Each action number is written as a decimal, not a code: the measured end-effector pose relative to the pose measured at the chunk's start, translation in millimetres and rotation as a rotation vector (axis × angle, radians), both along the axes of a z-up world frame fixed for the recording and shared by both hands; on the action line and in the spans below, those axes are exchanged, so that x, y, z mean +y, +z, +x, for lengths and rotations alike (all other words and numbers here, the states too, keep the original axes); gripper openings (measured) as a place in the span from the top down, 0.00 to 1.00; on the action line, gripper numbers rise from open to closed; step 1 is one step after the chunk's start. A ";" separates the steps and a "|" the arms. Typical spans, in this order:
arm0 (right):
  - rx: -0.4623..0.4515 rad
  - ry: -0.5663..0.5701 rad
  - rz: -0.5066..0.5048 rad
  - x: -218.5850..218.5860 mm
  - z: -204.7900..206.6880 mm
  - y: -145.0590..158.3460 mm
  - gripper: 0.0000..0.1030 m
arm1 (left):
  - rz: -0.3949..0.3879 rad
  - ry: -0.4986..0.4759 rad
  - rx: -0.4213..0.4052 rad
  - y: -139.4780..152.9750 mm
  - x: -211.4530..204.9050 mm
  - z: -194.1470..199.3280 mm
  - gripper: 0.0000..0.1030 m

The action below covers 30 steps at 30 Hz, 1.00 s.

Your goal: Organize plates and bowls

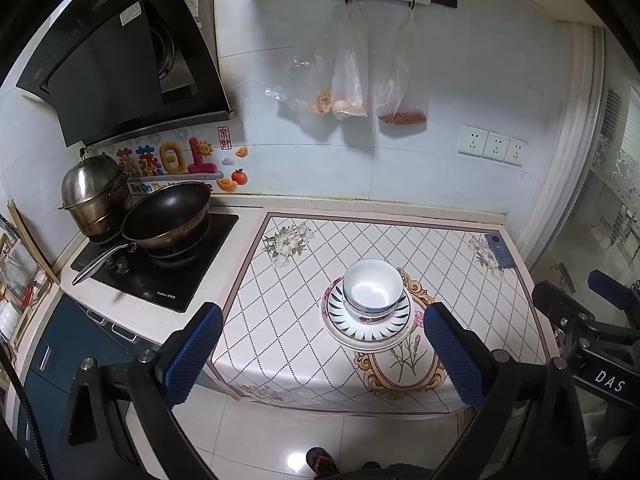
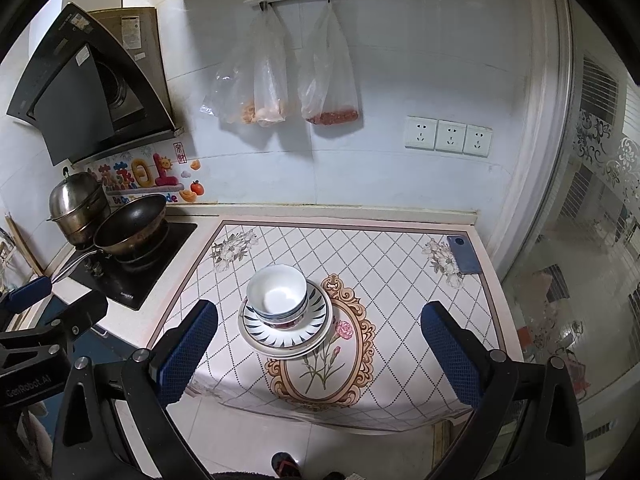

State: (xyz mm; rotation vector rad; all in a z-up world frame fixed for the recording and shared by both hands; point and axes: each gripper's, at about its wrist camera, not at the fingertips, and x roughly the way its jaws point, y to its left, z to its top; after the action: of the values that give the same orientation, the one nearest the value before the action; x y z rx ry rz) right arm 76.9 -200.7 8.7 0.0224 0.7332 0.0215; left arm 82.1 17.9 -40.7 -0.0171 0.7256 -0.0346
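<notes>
Both grippers empty, jaws spread: left gripper (image 1: 324, 344), right gripper (image 2: 320, 340). Nested bowls (image 1: 373, 289) sit on stacked plates (image 1: 366, 330), just ahead between left fingers, ahead-left of right. Likely ceramic: rigid, heavy, slick, breakable. Pinch bowl rim; plates by edge.

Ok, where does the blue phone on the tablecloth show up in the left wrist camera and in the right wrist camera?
Left wrist view: the blue phone lies at the far right corner of the tablecloth, right of and beyond the stacked bowls.
Right wrist view: the same phone sits at the far right corner, farther right of the bowls.
Shared landmark: the three wall sockets above that corner.
</notes>
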 end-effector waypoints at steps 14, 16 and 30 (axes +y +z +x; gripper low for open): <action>0.004 0.002 0.006 -4.1 3.8 -4.7 0.00 | 0.003 -0.002 0.005 -1.4 -4.8 3.6 0.00; 0.007 0.002 0.009 -5.8 5.3 -6.1 0.00 | 0.003 -0.002 0.006 -1.6 -5.1 4.2 0.00; 0.011 0.006 0.012 -5.0 5.2 -10.3 0.00 | 0.006 0.001 0.016 -3.7 -6.4 3.6 0.00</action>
State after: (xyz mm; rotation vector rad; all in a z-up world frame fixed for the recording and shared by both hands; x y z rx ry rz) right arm 82.1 -205.7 -1.6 0.0324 0.7446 0.0313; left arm 85.6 11.5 -44.4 -0.0125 0.7420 -0.0312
